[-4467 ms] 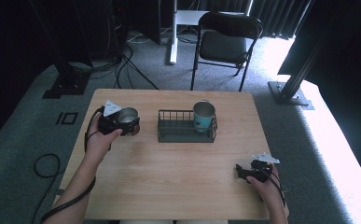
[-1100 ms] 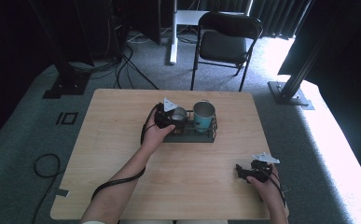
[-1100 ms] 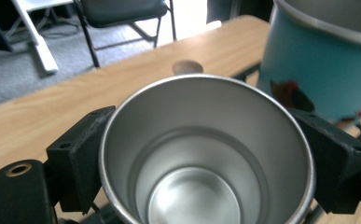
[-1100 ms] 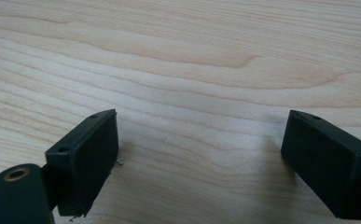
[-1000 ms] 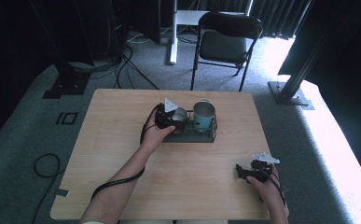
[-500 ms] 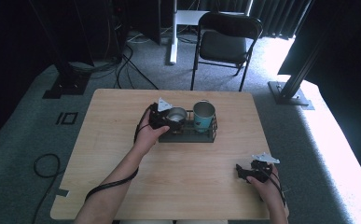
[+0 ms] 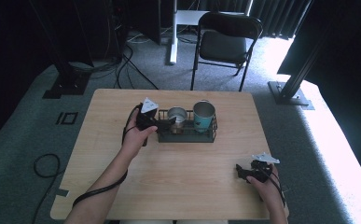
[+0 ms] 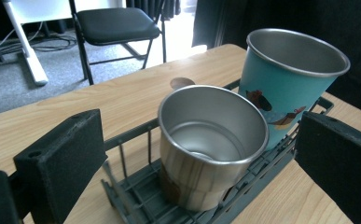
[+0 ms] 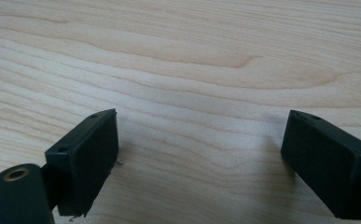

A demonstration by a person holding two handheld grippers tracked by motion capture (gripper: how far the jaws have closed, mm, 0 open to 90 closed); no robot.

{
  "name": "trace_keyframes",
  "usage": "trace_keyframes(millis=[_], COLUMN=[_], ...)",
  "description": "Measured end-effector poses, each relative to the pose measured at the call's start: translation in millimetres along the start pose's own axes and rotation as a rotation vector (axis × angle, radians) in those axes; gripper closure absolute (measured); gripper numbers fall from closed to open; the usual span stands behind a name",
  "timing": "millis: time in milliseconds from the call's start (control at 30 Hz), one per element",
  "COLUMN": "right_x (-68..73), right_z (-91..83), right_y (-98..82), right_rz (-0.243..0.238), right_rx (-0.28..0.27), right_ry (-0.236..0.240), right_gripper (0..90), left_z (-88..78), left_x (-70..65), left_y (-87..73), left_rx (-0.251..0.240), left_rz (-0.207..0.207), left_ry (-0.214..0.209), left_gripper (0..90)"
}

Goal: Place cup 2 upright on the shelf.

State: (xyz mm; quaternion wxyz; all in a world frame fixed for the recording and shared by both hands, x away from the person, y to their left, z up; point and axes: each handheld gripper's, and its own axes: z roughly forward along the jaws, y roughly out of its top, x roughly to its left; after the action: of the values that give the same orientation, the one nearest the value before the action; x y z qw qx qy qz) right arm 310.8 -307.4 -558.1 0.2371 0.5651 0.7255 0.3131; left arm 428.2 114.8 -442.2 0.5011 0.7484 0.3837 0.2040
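The steel cup (image 7: 177,118), carried at the tabletop's left edge a few seconds ago, now stands upright in the left end of the wire basket (image 7: 186,136), just beside the teal cup (image 7: 204,115) in the basket's right end. The left hand-held gripper (image 7: 162,123) has just been opening and has drawn back to the basket's left end. In the left gripper view its jaws stand spread, with the steel cup (image 8: 211,147) ahead between them and neither pad touching it. The right hand-held gripper (image 7: 243,171) has not moved: it sits near the tabletop's (image 7: 187,186) front right corner, its jaws spread over bare wood with nothing between them.
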Motion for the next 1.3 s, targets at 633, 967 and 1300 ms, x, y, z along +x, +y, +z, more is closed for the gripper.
trace_keyframes(millis=[633,967,1300], right_x=[0.0,-0.1,-0.1], right_z=[0.0,0.1,0.1], right_y=[0.0,0.0,0.0], right_rz=[0.0,0.0,-0.001], right_rx=[-0.001,0.0,0.0], right_ry=[0.0,0.0,0.0], right_gripper=[10.7,10.6,10.7], left_z=[-27.2,-38.7,-51.2], left_x=[21.7,21.9,29.3], left_y=[-18.8,-31.2,-48.9], left_rx=[0.018,0.035,0.048], left_rz=[-0.003,-0.01,-0.03], left_ry=[0.055,0.07,0.087], left_gripper=[2.8,2.8,2.8])
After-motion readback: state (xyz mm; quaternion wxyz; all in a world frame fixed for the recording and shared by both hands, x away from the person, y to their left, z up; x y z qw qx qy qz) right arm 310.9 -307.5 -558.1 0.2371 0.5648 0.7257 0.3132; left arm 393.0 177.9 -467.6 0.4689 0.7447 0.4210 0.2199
